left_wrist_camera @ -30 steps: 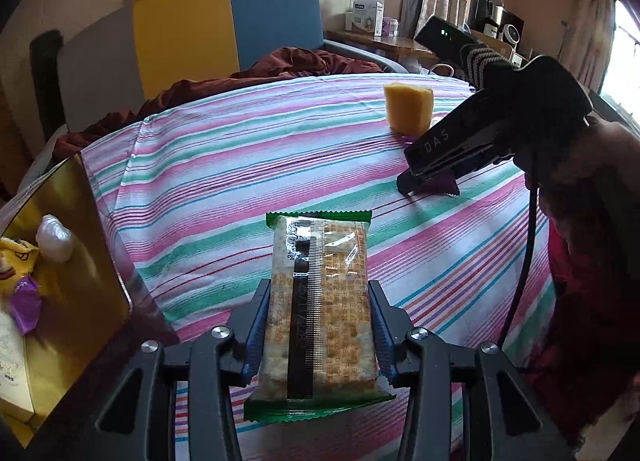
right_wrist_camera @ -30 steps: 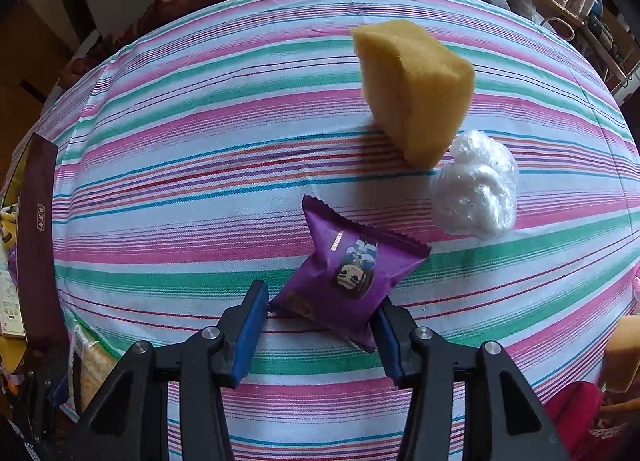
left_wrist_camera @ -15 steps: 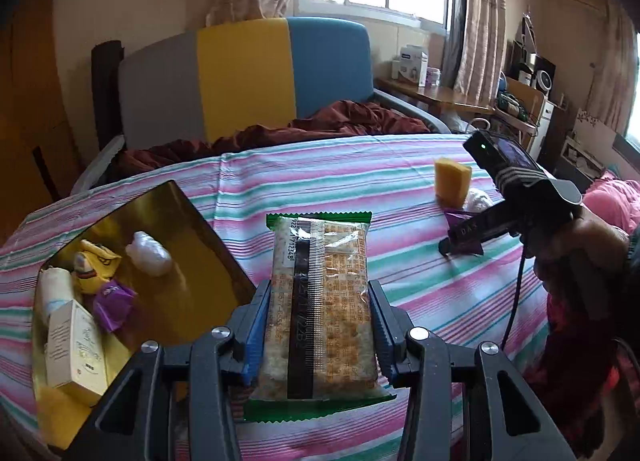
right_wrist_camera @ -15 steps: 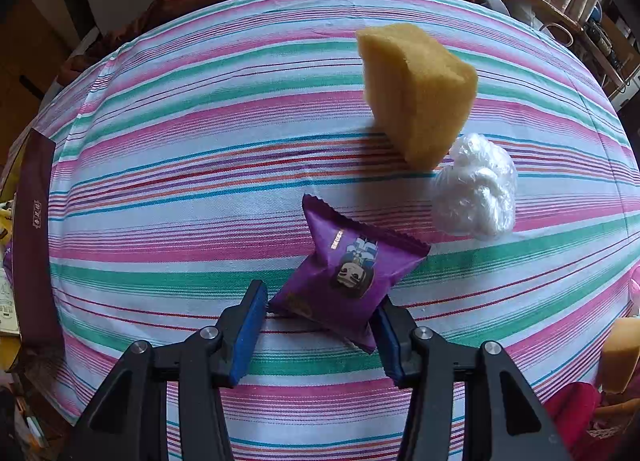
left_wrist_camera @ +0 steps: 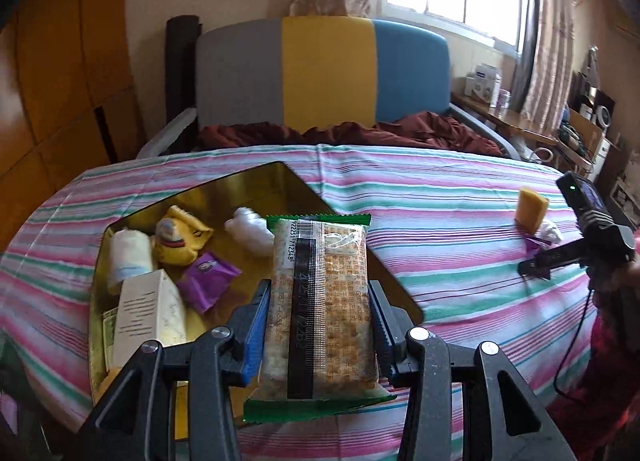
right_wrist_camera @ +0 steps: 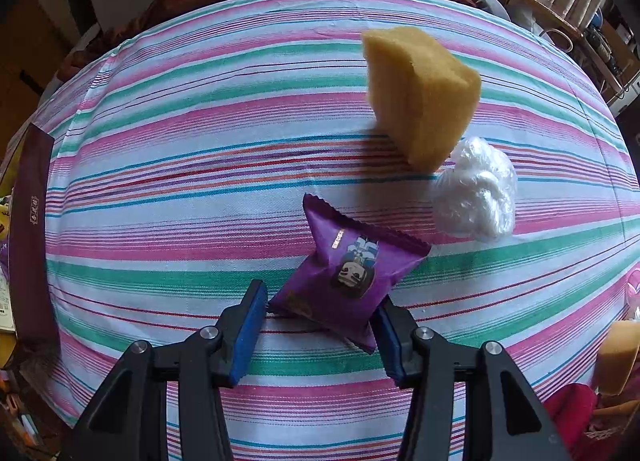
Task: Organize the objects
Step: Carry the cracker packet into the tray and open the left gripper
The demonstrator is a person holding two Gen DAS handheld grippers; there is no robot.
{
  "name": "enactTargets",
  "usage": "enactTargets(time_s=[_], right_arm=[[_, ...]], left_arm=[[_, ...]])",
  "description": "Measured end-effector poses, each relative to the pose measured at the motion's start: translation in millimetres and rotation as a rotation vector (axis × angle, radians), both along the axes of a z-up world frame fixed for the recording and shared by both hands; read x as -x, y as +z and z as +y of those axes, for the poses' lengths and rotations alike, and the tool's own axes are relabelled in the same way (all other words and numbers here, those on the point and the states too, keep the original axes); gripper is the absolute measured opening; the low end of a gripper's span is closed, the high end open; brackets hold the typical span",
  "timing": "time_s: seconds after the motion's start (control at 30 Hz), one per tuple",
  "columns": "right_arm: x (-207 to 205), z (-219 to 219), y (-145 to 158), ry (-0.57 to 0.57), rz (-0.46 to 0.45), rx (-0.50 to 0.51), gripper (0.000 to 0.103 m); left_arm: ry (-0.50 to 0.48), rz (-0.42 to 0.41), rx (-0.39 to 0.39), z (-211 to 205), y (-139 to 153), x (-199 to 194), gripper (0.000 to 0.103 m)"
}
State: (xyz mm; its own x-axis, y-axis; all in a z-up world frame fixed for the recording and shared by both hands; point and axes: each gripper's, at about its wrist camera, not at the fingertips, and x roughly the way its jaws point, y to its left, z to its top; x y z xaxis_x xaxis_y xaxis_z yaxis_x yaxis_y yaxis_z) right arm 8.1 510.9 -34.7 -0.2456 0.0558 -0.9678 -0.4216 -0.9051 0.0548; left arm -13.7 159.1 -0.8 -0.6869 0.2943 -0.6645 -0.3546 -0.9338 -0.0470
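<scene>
Left claw (left_wrist_camera: 318,327) clamping a cracker packet (left_wrist_camera: 320,309) above the gold tray (left_wrist_camera: 276,185), right claw (right_wrist_camera: 320,321) gripping a purple snack packet (right_wrist_camera: 348,273) on the striped table (right_wrist_camera: 200,165), beside a yellow sponge (right_wrist_camera: 420,93)

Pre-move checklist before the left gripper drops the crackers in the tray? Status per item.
1. Left gripper grip on cracker pack: ok, both pads press its sides.
2. Pack over gold tray: cannot tell, it overlaps the tray's right edge in the left wrist view.
3. Free spot in tray: ok, bare gold floor shows between the purple packet in tray and the cracker pack.
4. Tray contents out of the way: ok, yellow plush, white box and white wad sit left and far.
5. Right gripper on purple snack packet: cannot tell, pads flank it, contact unclear.
</scene>
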Motion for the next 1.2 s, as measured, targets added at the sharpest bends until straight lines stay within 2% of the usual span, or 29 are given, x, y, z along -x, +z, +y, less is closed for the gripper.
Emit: enactTargets(time_s=[0.23, 0.5, 0.73, 0.8, 0.9, 0.97, 1.2], right_arm=[[-4, 5, 7, 0.008, -0.004, -0.029, 0.051], [-10, -13, 7, 0.013, -0.006, -0.050, 0.051], [-22, -9, 7, 0.015, -0.006, -0.053, 0.051], [2, -41, 6, 0.014, -0.007, -0.056, 0.051], [2, -41, 6, 0.013, -0.007, -0.057, 0.051], [25, -54, 2, 0.013, -0.008, -0.059, 0.051], [20, -70, 5, 0.012, -0.006, -0.060, 0.051]], left_arm=[[0.069, -0.059, -0.002, -25, -19, 16, 0.046], [0.146, -0.145, 0.006, -52, -47, 30, 0.046], [0.179, -0.160, 0.032, -63, -58, 32, 0.046], [0.178, -0.155, 0.041, -62, -58, 30, 0.046], [0.176, -0.152, 0.050, -60, -60, 30, 0.046], [0.175, -0.150, 0.061, -59, -61, 29, 0.046], [0.169, -0.139, 0.074, -59, -62, 28, 0.047]])
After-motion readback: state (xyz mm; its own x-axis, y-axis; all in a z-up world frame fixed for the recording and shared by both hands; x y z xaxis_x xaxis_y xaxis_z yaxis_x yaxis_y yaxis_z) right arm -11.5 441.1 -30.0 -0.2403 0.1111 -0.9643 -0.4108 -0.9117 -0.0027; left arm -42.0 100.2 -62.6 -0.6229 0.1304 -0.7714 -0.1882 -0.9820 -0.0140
